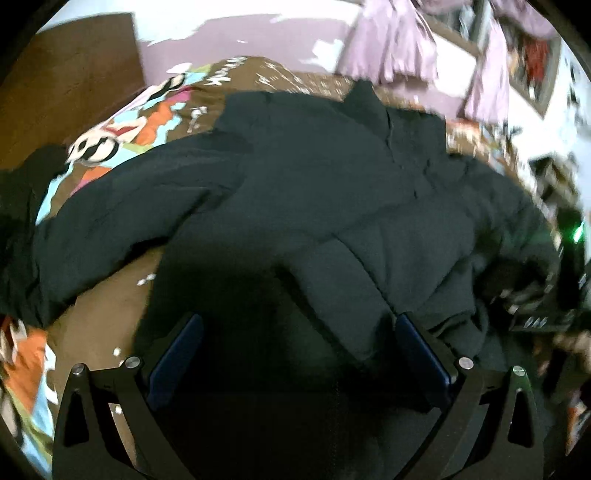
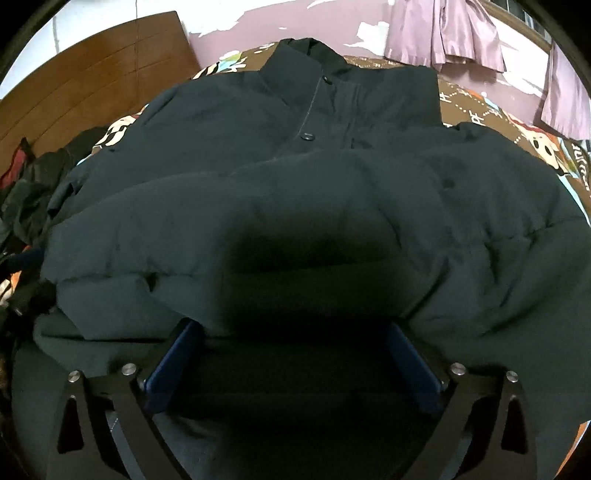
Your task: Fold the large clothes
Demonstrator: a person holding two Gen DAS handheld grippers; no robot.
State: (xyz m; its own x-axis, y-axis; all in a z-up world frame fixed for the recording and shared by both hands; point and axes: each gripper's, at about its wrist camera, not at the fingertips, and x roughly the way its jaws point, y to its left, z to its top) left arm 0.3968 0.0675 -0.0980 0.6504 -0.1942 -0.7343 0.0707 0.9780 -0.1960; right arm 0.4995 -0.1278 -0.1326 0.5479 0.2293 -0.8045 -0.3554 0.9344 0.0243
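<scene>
We see the jacket (image 2: 295,192), dark and padded, lying spread on a bed across a brown patterned bedspread (image 2: 480,110), collar toward the far wall. In the right wrist view its front faces up, with snap buttons (image 2: 306,137) along the placket, and a thick fold of it bulges just ahead of our right gripper (image 2: 295,332). That gripper's blue pads (image 2: 177,354) stand wide apart; the fold lies over their tips, yet nothing is pinched between them.

Our left gripper (image 1: 299,332) also stands wide, its pads (image 1: 421,354) apart over dark cloth, with a ridge of the jacket running between them, not squeezed.

Around the jacket: a heap of dark clothes (image 2: 33,192) sits at the bed's left edge, a wooden headboard (image 2: 92,81) stands beyond it, and lilac curtains (image 2: 443,33) hang at the far right.

The left view alone shows one sleeve (image 1: 110,229) stretched out to the left over the bedspread, and the other gripper's dark body with a green light (image 1: 576,236) at the right edge. The right view alone shows the collar and buttons sharply; the left view is blurred.
</scene>
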